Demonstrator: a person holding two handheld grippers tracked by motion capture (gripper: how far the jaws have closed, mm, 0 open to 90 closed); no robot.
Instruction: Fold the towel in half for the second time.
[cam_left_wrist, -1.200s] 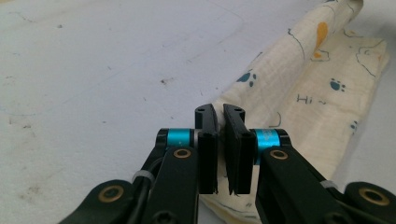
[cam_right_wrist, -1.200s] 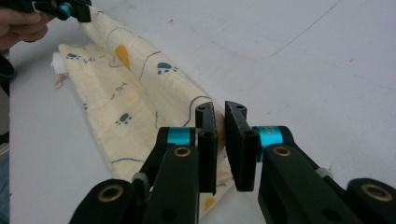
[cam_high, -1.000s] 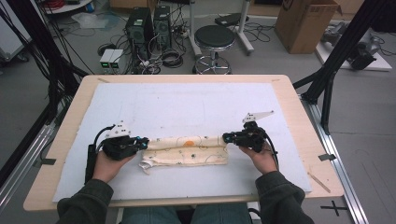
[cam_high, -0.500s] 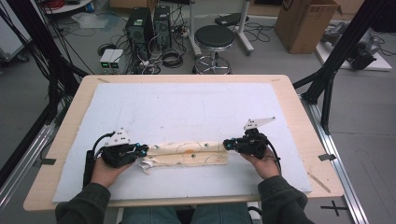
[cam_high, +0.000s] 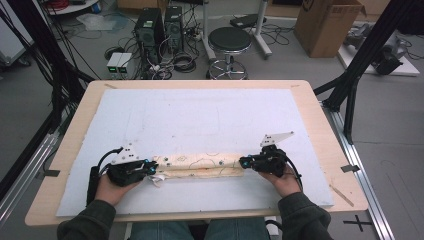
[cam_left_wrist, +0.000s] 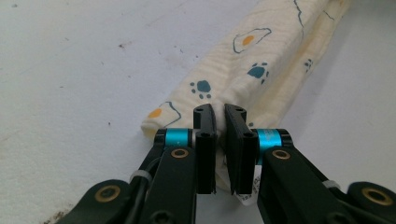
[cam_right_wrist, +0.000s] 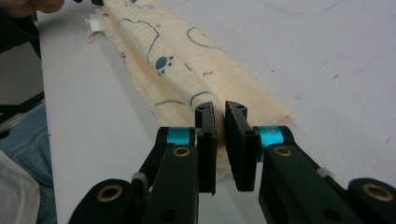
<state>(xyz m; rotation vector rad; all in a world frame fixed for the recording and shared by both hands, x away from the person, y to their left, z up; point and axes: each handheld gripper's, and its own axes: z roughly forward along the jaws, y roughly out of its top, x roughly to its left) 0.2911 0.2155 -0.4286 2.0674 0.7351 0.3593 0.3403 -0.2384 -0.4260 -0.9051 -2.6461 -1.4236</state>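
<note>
Cloth (cam_high: 200, 165), cream muslin printed with paw prints and fried eggs, lies folded into a long narrow band near the front edge of the white mat (cam_high: 200, 115). It looks light, soft and limp, likely to sag unless held at both ends, which is where the layers are best pinched. Left gripper (cam_left_wrist: 220, 116) and right gripper (cam_right_wrist: 220, 114) lie low and level, pointing toward each other, jaws nipped onto opposite ends

Light wooden table (cam_high: 320, 120) w/ pale grey-white foam mat (cam_high: 210, 115) on top. Grey floor behind: round black stool on chrome base (cam_high: 229, 42), two black PC towers (cam_high: 160, 25), tangled cables, brown cardboard box (cam_high: 327, 25). Black frame struts both sides.
</note>
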